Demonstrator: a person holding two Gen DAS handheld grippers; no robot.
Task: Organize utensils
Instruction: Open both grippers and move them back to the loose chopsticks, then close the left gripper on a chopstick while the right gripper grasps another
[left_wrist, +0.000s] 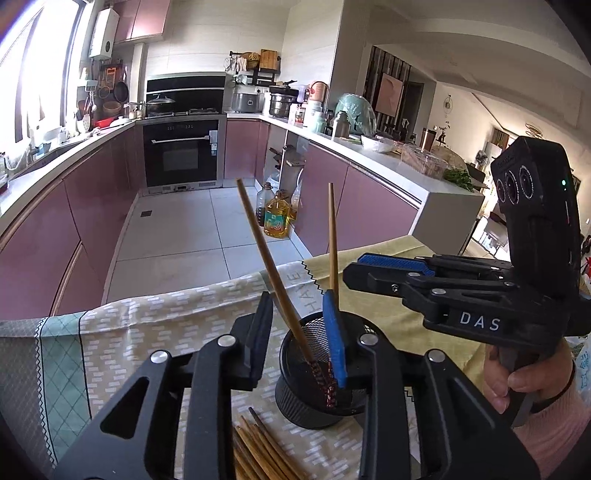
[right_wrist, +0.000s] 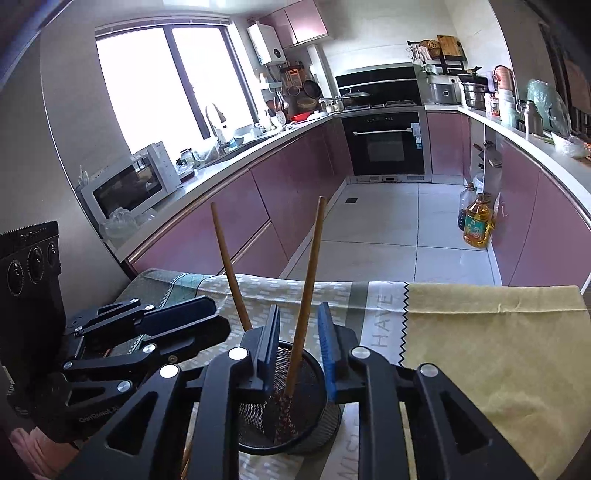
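**Wooden chopsticks in the mesh cup, both grippers slack**

Black mesh cup (left_wrist: 314, 373) standing on patterned tablecloth (left_wrist: 147, 321), near the table's far edge. Two wooden chopsticks upright inside, patterned dark-red ends down at the bottom, plain ends splayed apart above the rim: left chopstick (left_wrist: 271, 271) leaning away to the left, right chopstick (left_wrist: 333, 236) nearly vertical. Left gripper (left_wrist: 301, 332) poised over the cup, jaws partly open, left chopstick standing between them, pads not pressing it as far as visible. Right gripper (right_wrist: 299, 339) likewise over the cup, jaws narrowly parted, right chopstick passing through the gap with daylight on either side. Nothing clamped by either. More loose chopsticks (left_wrist: 258, 450) lying bundled on the cloth just in front of the cup.
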